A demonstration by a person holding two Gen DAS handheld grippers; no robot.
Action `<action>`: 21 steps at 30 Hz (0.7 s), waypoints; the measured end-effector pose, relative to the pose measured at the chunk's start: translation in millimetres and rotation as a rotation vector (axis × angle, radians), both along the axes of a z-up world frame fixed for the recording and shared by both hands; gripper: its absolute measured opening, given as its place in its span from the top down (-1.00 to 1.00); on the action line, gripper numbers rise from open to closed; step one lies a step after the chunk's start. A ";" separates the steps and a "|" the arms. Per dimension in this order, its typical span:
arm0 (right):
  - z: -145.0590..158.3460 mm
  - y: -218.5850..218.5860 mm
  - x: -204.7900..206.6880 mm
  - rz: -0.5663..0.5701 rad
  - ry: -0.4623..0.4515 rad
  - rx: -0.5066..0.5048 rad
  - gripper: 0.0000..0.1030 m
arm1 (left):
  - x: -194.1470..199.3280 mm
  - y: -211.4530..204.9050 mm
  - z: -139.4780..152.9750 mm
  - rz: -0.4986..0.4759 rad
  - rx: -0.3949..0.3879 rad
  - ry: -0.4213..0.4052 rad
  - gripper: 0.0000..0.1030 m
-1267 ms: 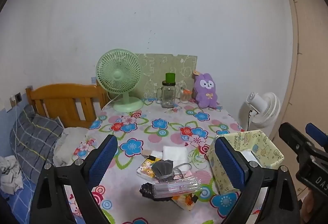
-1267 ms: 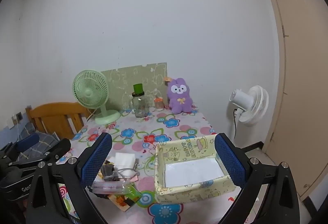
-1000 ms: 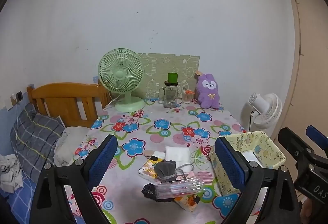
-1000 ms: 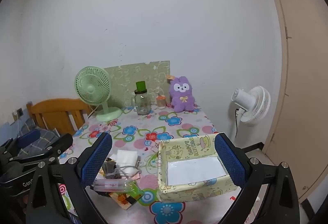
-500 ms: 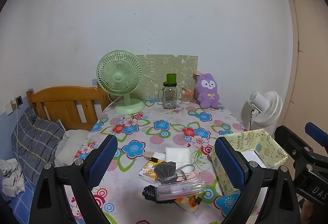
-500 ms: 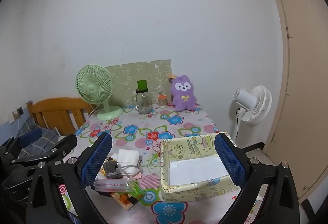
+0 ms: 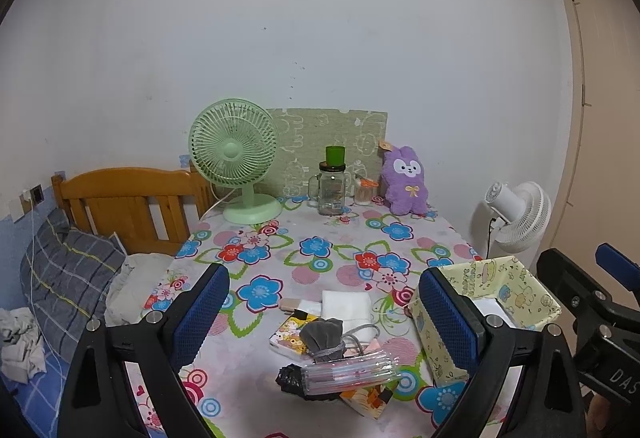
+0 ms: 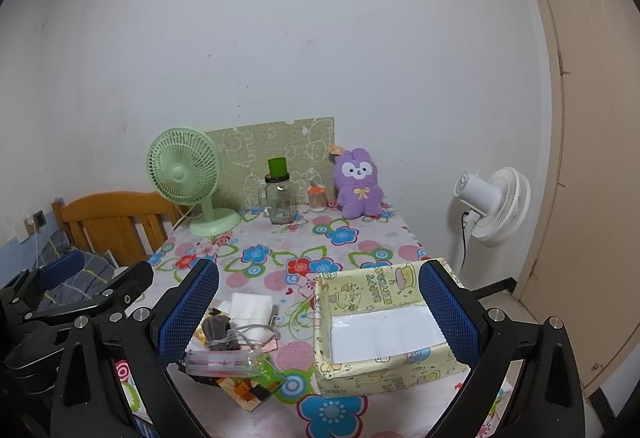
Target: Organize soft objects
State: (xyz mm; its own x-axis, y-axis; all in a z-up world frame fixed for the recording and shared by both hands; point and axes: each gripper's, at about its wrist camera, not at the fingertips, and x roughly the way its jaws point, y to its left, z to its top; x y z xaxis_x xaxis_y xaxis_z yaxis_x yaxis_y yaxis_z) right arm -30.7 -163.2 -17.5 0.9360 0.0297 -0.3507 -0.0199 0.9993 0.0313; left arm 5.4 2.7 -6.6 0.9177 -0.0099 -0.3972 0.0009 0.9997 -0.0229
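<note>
Dim, even indoor light with soft shadows and no glare; both fisheye views are sharp, bowed and black-cornered.

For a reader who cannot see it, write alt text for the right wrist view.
The open right gripper hovers above a floral-clothed table, framing a yellow cartoon-print box and, to its left, a pile of small items. At the far edge stand a green fan, a glass jar and a purple plush bunny.
</note>
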 end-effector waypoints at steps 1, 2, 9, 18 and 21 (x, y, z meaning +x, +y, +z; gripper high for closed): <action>0.2 0.0 -0.4 -0.002 -0.002 0.000 -0.97 | 0.0 0.5 0.2 0.001 -0.001 -0.001 -0.88; 0.6 -0.5 0.1 -0.003 -0.001 0.002 -0.97 | 0.1 0.5 0.8 0.001 -0.004 -0.002 -0.88; 0.8 -1.4 0.9 -0.004 0.000 0.005 -0.97 | -0.3 0.8 0.3 0.001 -0.004 0.001 -0.88; 1.5 -0.8 -0.1 0.001 -0.003 0.003 -0.97 | 0.3 0.8 0.9 0.001 -0.002 0.003 -0.88; 1.8 -0.5 -0.4 0.000 -0.003 0.005 -0.97 | 0.1 0.6 0.6 0.001 -0.003 0.003 -0.88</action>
State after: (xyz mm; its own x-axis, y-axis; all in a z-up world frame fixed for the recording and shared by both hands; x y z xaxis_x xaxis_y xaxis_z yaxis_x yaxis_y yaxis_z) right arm -31.1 -163.7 -15.7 0.9372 0.0311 -0.3473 -0.0197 0.9991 0.0364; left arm 5.6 3.3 -6.0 0.9167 -0.0107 -0.3995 0.0002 0.9997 -0.0262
